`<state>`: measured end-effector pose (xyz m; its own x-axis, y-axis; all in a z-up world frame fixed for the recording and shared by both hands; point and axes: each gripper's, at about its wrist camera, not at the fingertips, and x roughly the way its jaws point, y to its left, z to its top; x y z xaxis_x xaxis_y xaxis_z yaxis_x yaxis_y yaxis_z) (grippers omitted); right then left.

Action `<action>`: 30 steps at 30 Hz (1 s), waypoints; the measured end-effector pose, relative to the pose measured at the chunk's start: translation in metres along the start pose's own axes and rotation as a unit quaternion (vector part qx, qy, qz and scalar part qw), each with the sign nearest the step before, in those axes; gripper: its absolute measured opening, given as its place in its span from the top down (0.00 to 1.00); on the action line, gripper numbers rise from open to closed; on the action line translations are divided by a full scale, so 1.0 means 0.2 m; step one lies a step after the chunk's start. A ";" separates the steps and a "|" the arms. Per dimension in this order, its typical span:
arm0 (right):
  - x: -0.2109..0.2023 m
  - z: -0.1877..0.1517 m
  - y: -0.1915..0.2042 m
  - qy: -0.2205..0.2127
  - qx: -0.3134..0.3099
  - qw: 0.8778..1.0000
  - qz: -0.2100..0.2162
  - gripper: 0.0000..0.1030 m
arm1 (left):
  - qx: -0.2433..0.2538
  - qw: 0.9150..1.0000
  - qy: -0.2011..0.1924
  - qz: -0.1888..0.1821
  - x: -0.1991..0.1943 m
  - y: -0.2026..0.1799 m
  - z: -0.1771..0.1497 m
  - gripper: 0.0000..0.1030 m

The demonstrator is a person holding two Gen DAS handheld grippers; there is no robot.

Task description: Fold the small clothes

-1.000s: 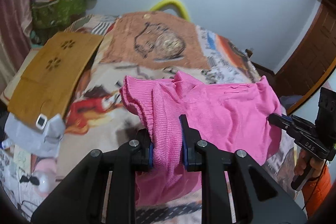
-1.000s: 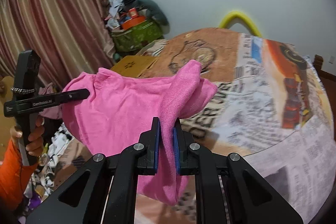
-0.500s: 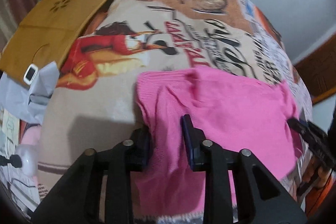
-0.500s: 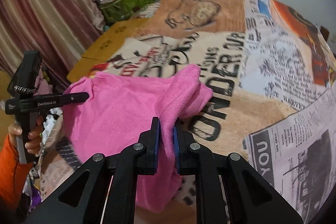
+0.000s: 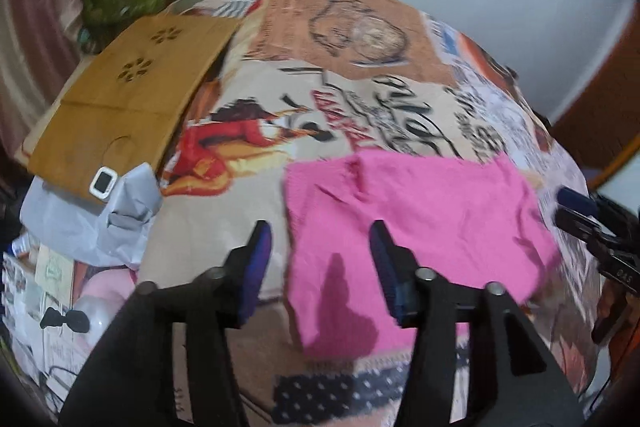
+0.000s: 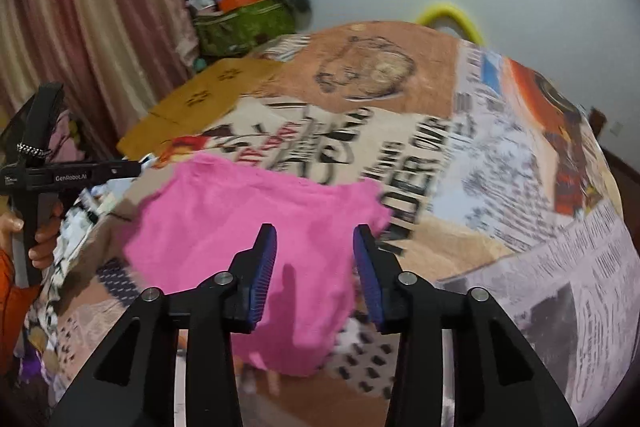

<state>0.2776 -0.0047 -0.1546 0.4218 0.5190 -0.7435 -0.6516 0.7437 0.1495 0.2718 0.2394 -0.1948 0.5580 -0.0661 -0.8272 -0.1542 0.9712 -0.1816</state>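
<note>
Fingers of both grippers are opening, empty, over pink garment (image 5: pixel 420 223) on printed bedspread (image 5: pixel 360 99).

Open printed bedspread (image 5: pixel 248 227) left of and beyond the pink garment (image 5: pixel 404 227); likewise right of it (image 6: pixel 500 211). Blocked at the left edge by a brown board (image 5: pixel 132 107), grey wrapping (image 5: pixel 84 219); cluttered green basket (image 6: pixel 244 23) behind.
</note>
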 end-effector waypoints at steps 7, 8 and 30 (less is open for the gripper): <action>0.22 -0.10 0.21 0.076 -0.072 0.995 0.008 0.61 | 0.029 0.997 0.063 0.035 0.22 -0.07 -0.15 0.44; 0.24 -0.11 0.22 0.082 -0.078 0.994 0.002 0.61 | 0.030 0.996 0.068 0.045 0.24 -0.05 -0.18 0.44; -0.30 -0.25 -0.10 0.015 0.020 0.999 -0.036 0.60 | 0.004 0.995 -0.024 0.097 -0.30 0.00 -0.24 0.39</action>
<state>0.2336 -0.0719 -0.1446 0.4468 0.4507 -0.7728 -0.5947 0.7950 0.1198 0.1989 0.2322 -0.1698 0.5569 0.1327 -0.8199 -0.2565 0.9664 -0.0178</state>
